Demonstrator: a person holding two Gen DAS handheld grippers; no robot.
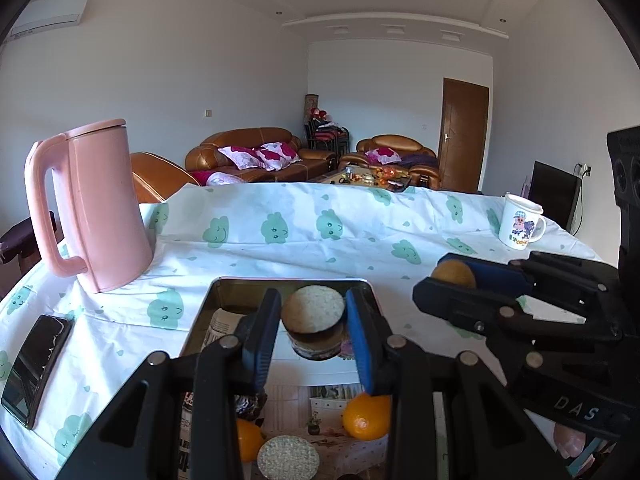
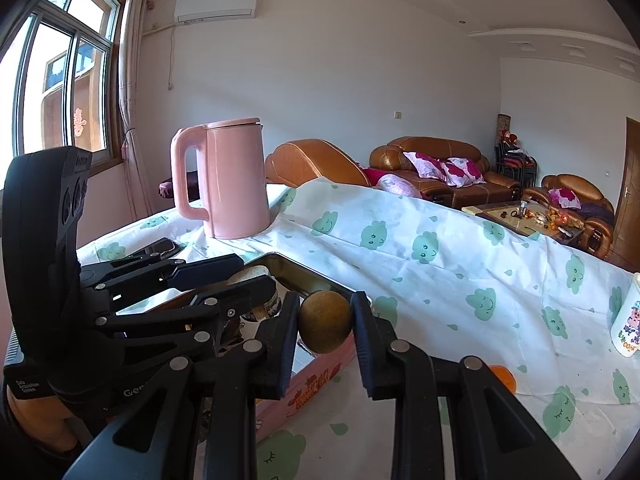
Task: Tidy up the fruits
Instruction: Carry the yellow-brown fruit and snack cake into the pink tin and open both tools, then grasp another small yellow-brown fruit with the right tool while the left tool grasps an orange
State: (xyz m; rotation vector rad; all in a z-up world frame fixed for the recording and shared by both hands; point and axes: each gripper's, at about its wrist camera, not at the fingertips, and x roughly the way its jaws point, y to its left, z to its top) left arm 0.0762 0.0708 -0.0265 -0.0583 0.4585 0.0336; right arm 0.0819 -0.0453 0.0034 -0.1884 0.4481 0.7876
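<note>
Count so far: two oranges in my left view, one (image 1: 366,416) under the left tongs (image 1: 313,320), another (image 1: 248,438) lower left, plus a flat speckled disc (image 1: 288,458) at the bottom. Left tongs are pinching a round, rough-topped brown fruit (image 1: 313,311) over the shiny metal tin (image 1: 224,286). Right tongs (image 2: 326,322) are clamped on a smooth, round brownish-green fruit (image 2: 325,322) beside that tin. One matte pink kettle (image 2: 236,178) and one cartoon mug (image 1: 520,222) sit on the cloud-print bench cloth (image 2: 440,264).
</note>
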